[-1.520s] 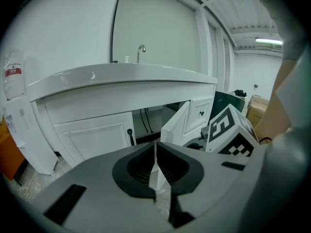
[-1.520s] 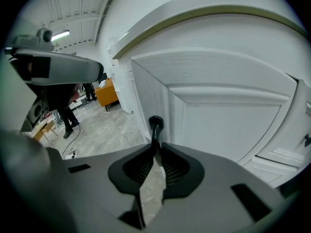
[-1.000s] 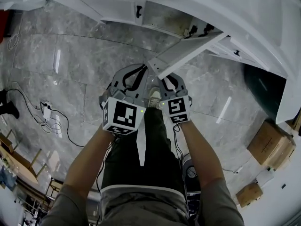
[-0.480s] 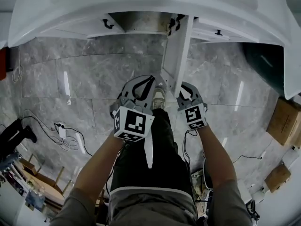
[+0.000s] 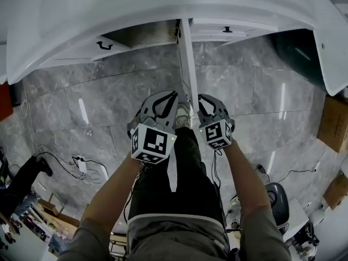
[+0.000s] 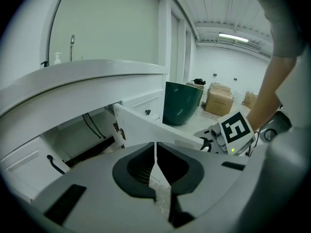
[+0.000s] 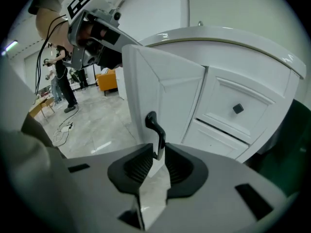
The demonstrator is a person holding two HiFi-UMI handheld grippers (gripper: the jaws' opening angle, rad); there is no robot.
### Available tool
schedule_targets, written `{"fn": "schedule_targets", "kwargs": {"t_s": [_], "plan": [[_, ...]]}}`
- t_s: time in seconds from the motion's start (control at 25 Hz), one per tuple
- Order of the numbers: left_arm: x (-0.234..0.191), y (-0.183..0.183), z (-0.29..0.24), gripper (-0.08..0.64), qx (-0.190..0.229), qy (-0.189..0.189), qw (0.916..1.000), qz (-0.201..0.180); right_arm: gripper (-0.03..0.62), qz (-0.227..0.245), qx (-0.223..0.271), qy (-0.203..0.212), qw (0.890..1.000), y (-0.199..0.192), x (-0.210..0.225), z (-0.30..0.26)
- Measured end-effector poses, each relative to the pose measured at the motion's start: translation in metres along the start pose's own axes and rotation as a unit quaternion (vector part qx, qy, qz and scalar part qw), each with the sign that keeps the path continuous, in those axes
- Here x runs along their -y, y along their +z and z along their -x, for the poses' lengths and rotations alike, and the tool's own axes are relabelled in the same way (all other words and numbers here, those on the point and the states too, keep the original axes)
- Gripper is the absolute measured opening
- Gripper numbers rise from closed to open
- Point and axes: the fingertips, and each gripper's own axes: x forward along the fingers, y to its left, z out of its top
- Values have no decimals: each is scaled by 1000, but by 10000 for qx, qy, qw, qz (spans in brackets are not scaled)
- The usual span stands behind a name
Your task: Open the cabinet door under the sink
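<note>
Since the cabinet door (image 5: 187, 64) already stands swung out edge-on toward the person, under the near rim of the sink counter (image 5: 163, 4), the pull looks nearly done. The right gripper (image 7: 158, 152) is clamped on the door's black handle (image 7: 153, 125); it is best to follow the hinge's arc rather than tug straight. The left gripper (image 6: 155, 152), jaws together on nothing, hangs just left of the door's near edge and should stay out of the swing.

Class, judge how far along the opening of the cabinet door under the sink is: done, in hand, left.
Done: the cabinet door stands swung wide out from the sink unit. In hand: the right tongs grip its black handle; the left tongs are shut, empty. Left: probably only letting go.
</note>
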Motion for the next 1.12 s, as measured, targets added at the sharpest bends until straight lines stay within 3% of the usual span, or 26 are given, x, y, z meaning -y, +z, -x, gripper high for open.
{"fn": "schedule_targets", "kwargs": {"t_s": [0.28, 0.48, 0.72, 1.12], "plan": [[-11, 10, 22, 28, -91, 207, 9997, 82, 64, -779, 103, -118, 9968, 0, 8, 32], [-20, 20, 55, 28, -38, 492, 9979, 410, 55, -852, 187, -257, 9959, 25, 30, 65], [-28, 39, 98, 28, 52, 717, 9962, 492, 38, -753, 663, -424, 9940, 93, 42, 108], [-66, 106, 183, 28, 581, 1293, 9890, 419, 35, -1391, 1389, -418, 9796, 224, 27, 178]]}}
